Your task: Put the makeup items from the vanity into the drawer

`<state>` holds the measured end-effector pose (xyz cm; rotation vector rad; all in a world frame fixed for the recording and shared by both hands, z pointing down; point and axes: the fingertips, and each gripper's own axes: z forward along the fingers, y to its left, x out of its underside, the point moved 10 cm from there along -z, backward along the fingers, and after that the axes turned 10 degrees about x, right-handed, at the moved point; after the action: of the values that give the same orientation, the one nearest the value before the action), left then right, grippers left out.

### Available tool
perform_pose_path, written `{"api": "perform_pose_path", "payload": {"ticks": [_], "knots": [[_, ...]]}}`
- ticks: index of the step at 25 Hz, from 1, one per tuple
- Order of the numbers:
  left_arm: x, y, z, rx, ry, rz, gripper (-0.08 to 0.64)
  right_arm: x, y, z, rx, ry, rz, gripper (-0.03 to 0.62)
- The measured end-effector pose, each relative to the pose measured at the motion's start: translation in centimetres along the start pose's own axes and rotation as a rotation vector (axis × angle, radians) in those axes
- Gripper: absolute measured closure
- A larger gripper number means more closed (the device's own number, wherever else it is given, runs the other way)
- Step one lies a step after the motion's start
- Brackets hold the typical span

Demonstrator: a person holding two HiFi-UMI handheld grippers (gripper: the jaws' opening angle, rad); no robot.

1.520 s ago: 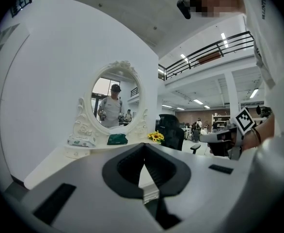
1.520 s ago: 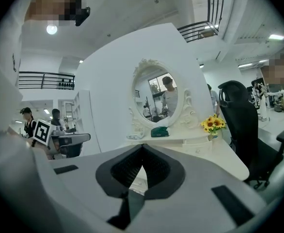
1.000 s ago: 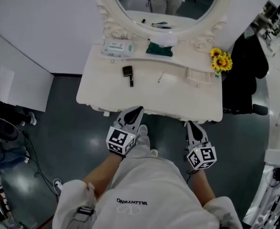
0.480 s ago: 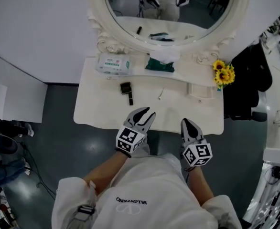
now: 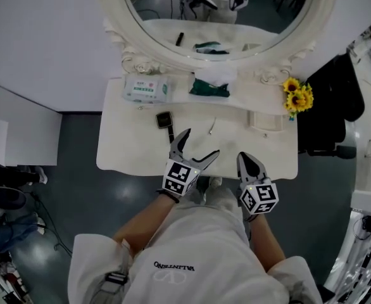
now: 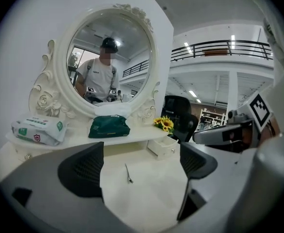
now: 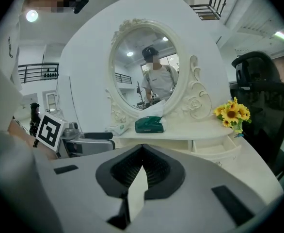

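Note:
On the white vanity (image 5: 128, 151) lie a black compact with a handle (image 5: 165, 120) and a thin silver tool (image 5: 213, 126). The silver tool (image 6: 128, 173) shows between and beyond my left jaws. My left gripper (image 5: 199, 145) hovers over the vanity's front edge; its jaws are opening wide, with nothing between them. The same left gripper (image 6: 139, 166) points at the mirror. To its right, my right gripper (image 5: 245, 160) is shut and empty, its pads meeting in the right gripper view (image 7: 142, 154). A small drawer (image 5: 263, 120) stands pulled out at the right under the shelf.
On the back shelf sit a wipes pack (image 5: 145, 88), a green pouch (image 5: 209, 88) and sunflowers (image 5: 297, 95). An oval mirror (image 5: 223, 11) rises behind them. A black chair (image 5: 331, 100) stands right of the vanity. White walls close in at the left.
The left jaws have gone from shut to wide open. Both grippers have moved forward, up to the vanity's front edge. The right jaws stayed shut.

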<state>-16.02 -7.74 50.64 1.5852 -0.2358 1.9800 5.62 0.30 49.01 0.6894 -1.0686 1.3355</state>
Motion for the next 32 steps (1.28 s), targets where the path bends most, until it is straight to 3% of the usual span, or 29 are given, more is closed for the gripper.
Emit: {"api": "perform_pose_path", "payload": {"ticks": [6, 15, 21, 32], "knots": [[0.3, 0.7, 2.7, -0.060, 0.048, -0.031, 0.081, -0.1, -1.7, 2.7, -0.021, 0.038, -0.017, 0.580], [3.2, 1.9, 7.3, -0.124, 0.200, -0.107, 0.081, 0.5, -4.4, 7.0, -0.069, 0.114, -0.030, 0.580], [4.3, 2.7, 10.0, -0.140, 0.278, -0.093, 0.081, 1.7, -5.7, 9.6, -0.070, 0.171, -0.010, 0.580], [6.6, 4.2, 12.5, -0.169, 0.364, -0.144, 0.081, 3.0, -6.7, 13.2, -0.096, 0.232, 0.006, 0.580]]}}
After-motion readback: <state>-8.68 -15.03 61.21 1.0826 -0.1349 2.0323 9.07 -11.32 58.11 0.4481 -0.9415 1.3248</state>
